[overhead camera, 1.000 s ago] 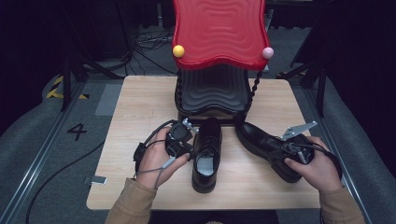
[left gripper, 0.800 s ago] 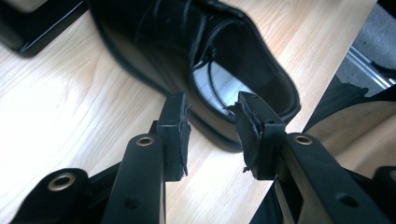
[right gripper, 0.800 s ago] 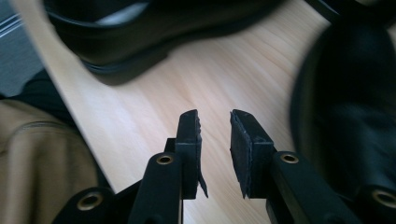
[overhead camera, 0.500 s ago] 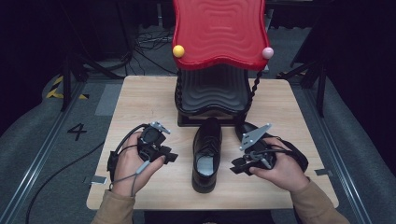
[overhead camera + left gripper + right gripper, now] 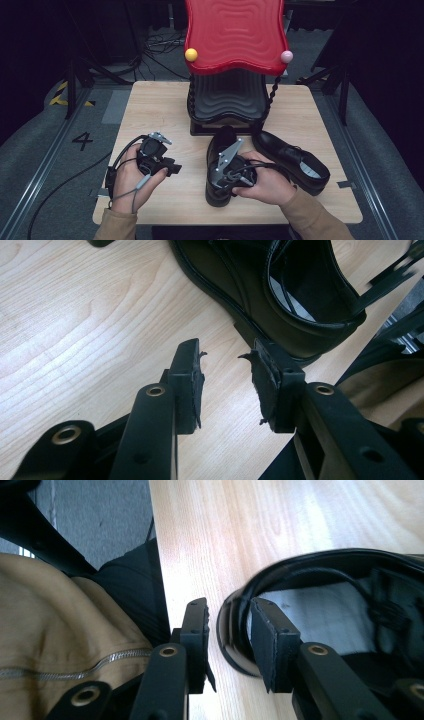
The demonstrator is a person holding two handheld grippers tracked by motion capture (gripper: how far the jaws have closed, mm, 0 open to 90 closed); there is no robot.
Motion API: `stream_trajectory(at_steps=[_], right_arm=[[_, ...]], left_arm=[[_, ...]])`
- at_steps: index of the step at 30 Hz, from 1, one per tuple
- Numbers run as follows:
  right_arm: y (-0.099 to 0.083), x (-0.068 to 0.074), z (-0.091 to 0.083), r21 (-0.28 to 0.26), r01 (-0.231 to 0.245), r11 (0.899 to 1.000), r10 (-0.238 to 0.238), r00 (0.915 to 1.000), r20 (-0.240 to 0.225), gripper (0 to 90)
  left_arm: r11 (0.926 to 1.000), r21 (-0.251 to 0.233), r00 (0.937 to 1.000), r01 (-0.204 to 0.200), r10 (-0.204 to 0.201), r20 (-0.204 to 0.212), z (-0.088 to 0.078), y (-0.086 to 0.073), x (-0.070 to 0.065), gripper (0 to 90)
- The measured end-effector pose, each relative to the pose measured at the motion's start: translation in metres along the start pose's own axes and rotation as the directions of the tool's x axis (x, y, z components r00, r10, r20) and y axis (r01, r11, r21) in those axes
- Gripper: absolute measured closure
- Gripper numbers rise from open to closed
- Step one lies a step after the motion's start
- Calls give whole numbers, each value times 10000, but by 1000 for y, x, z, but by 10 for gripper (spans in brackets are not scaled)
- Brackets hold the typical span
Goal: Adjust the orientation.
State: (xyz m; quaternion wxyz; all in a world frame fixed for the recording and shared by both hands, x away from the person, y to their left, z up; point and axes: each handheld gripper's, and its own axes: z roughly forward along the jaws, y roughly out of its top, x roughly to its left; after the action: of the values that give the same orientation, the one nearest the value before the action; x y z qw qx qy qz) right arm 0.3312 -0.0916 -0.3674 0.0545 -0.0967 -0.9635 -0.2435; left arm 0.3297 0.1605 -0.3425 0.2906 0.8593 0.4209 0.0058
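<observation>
Two black leather shoes lie on the wooden table [image 5: 150, 110]. The middle shoe [image 5: 221, 142] points its toe at the stand; the second shoe [image 5: 292, 160] lies slanted to its right. My right gripper [image 5: 225, 176] is over the middle shoe's heel. In the right gripper view it [image 5: 230, 607] is open and straddles the heel rim of the shoe [image 5: 340, 610], one jaw inside and one outside. My left gripper [image 5: 172, 167] is held left of that shoe, apart from it. It [image 5: 225, 352] is open and empty, with the shoe's heel [image 5: 280, 295] just ahead.
A red wavy board [image 5: 235, 35] with a yellow ball [image 5: 190, 54] and a pink ball [image 5: 286, 56] stands on a black ribbed base [image 5: 227, 100] at the table's back. The person's tan jacket [image 5: 60, 630] is beyond the near table edge. Cables trail from both grippers.
My right gripper has moved left, off the right shoe and onto the middle shoe's heel. My left gripper drew away to the left of the middle shoe.
</observation>
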Motion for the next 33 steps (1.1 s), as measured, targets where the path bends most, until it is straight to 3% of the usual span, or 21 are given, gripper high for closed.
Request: stream_trajectory(at_steps=[4, 7, 16, 20, 23, 28, 31, 33], right_arm=[[5, -1, 15, 362, 23, 9993, -31, 9997, 236, 694], [5, -5, 20, 544, -78, 9985, 72, 9999, 124, 765], [-5, -6, 6, 1020, 114, 9947, -116, 9999, 8, 800], [-29, -9, -16, 1358, 171, 9906, -185, 9998, 93, 798], [-47, -11, -26, 1549, 290, 9875, -274, 9995, -125, 798], [-74, -9, -38, 2204, 814, 9720, -718, 9961, -515, 796], [-83, -12, -40, 2456, 483, 9682, -393, 9984, -413, 787], [-85, -13, -40, 2325, 430, 9716, -327, 9983, -479, 786]], left_arm=[[10000, -48, 10000, 28, -28, -65, 0, 0, 1, 652], [10000, -1, 10000, 21, -21, -32, 2, 1, 3, 657], [10000, 2, 10000, -49, 49, 10, 3, 2, 3, 658], [9998, 82, 9998, -177, 177, 87, 7, 6, 2, 656], [9995, 159, 9995, -281, 279, 154, 10, 9, 0, 651], [9988, 317, 9990, -385, 377, 258, 17, 13, -1, 645], [9981, 366, 9984, -494, 483, 299, 19, 16, -1, 645], [9980, 339, 9981, -529, 517, 345, 20, 18, -3, 644]])
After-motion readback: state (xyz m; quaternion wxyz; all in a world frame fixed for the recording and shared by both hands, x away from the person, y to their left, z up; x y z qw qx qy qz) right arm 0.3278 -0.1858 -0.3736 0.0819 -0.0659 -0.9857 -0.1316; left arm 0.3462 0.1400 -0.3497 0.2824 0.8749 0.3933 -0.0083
